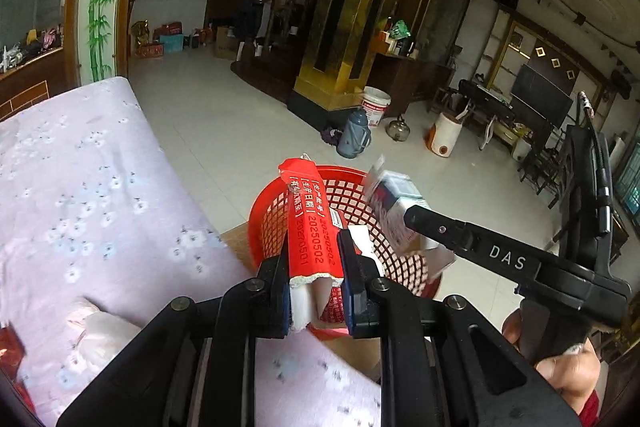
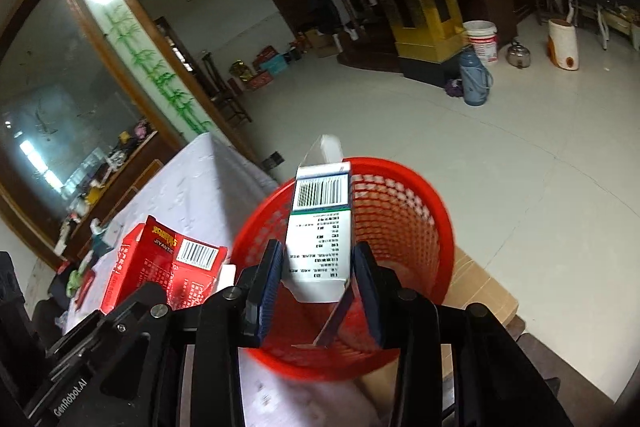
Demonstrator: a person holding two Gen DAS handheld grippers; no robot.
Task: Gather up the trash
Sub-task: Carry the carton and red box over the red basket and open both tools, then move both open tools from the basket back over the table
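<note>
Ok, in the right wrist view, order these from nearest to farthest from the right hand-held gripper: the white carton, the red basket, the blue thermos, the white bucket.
1. White carton, clamped between the fingers of the right hand-held gripper.
2. Red basket, directly below and ahead.
3. Blue thermos, on the floor, upper right.
4. White bucket, just behind the thermos by the gold pillar.

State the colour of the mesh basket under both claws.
Red basket, clearest in the right wrist view.
</note>
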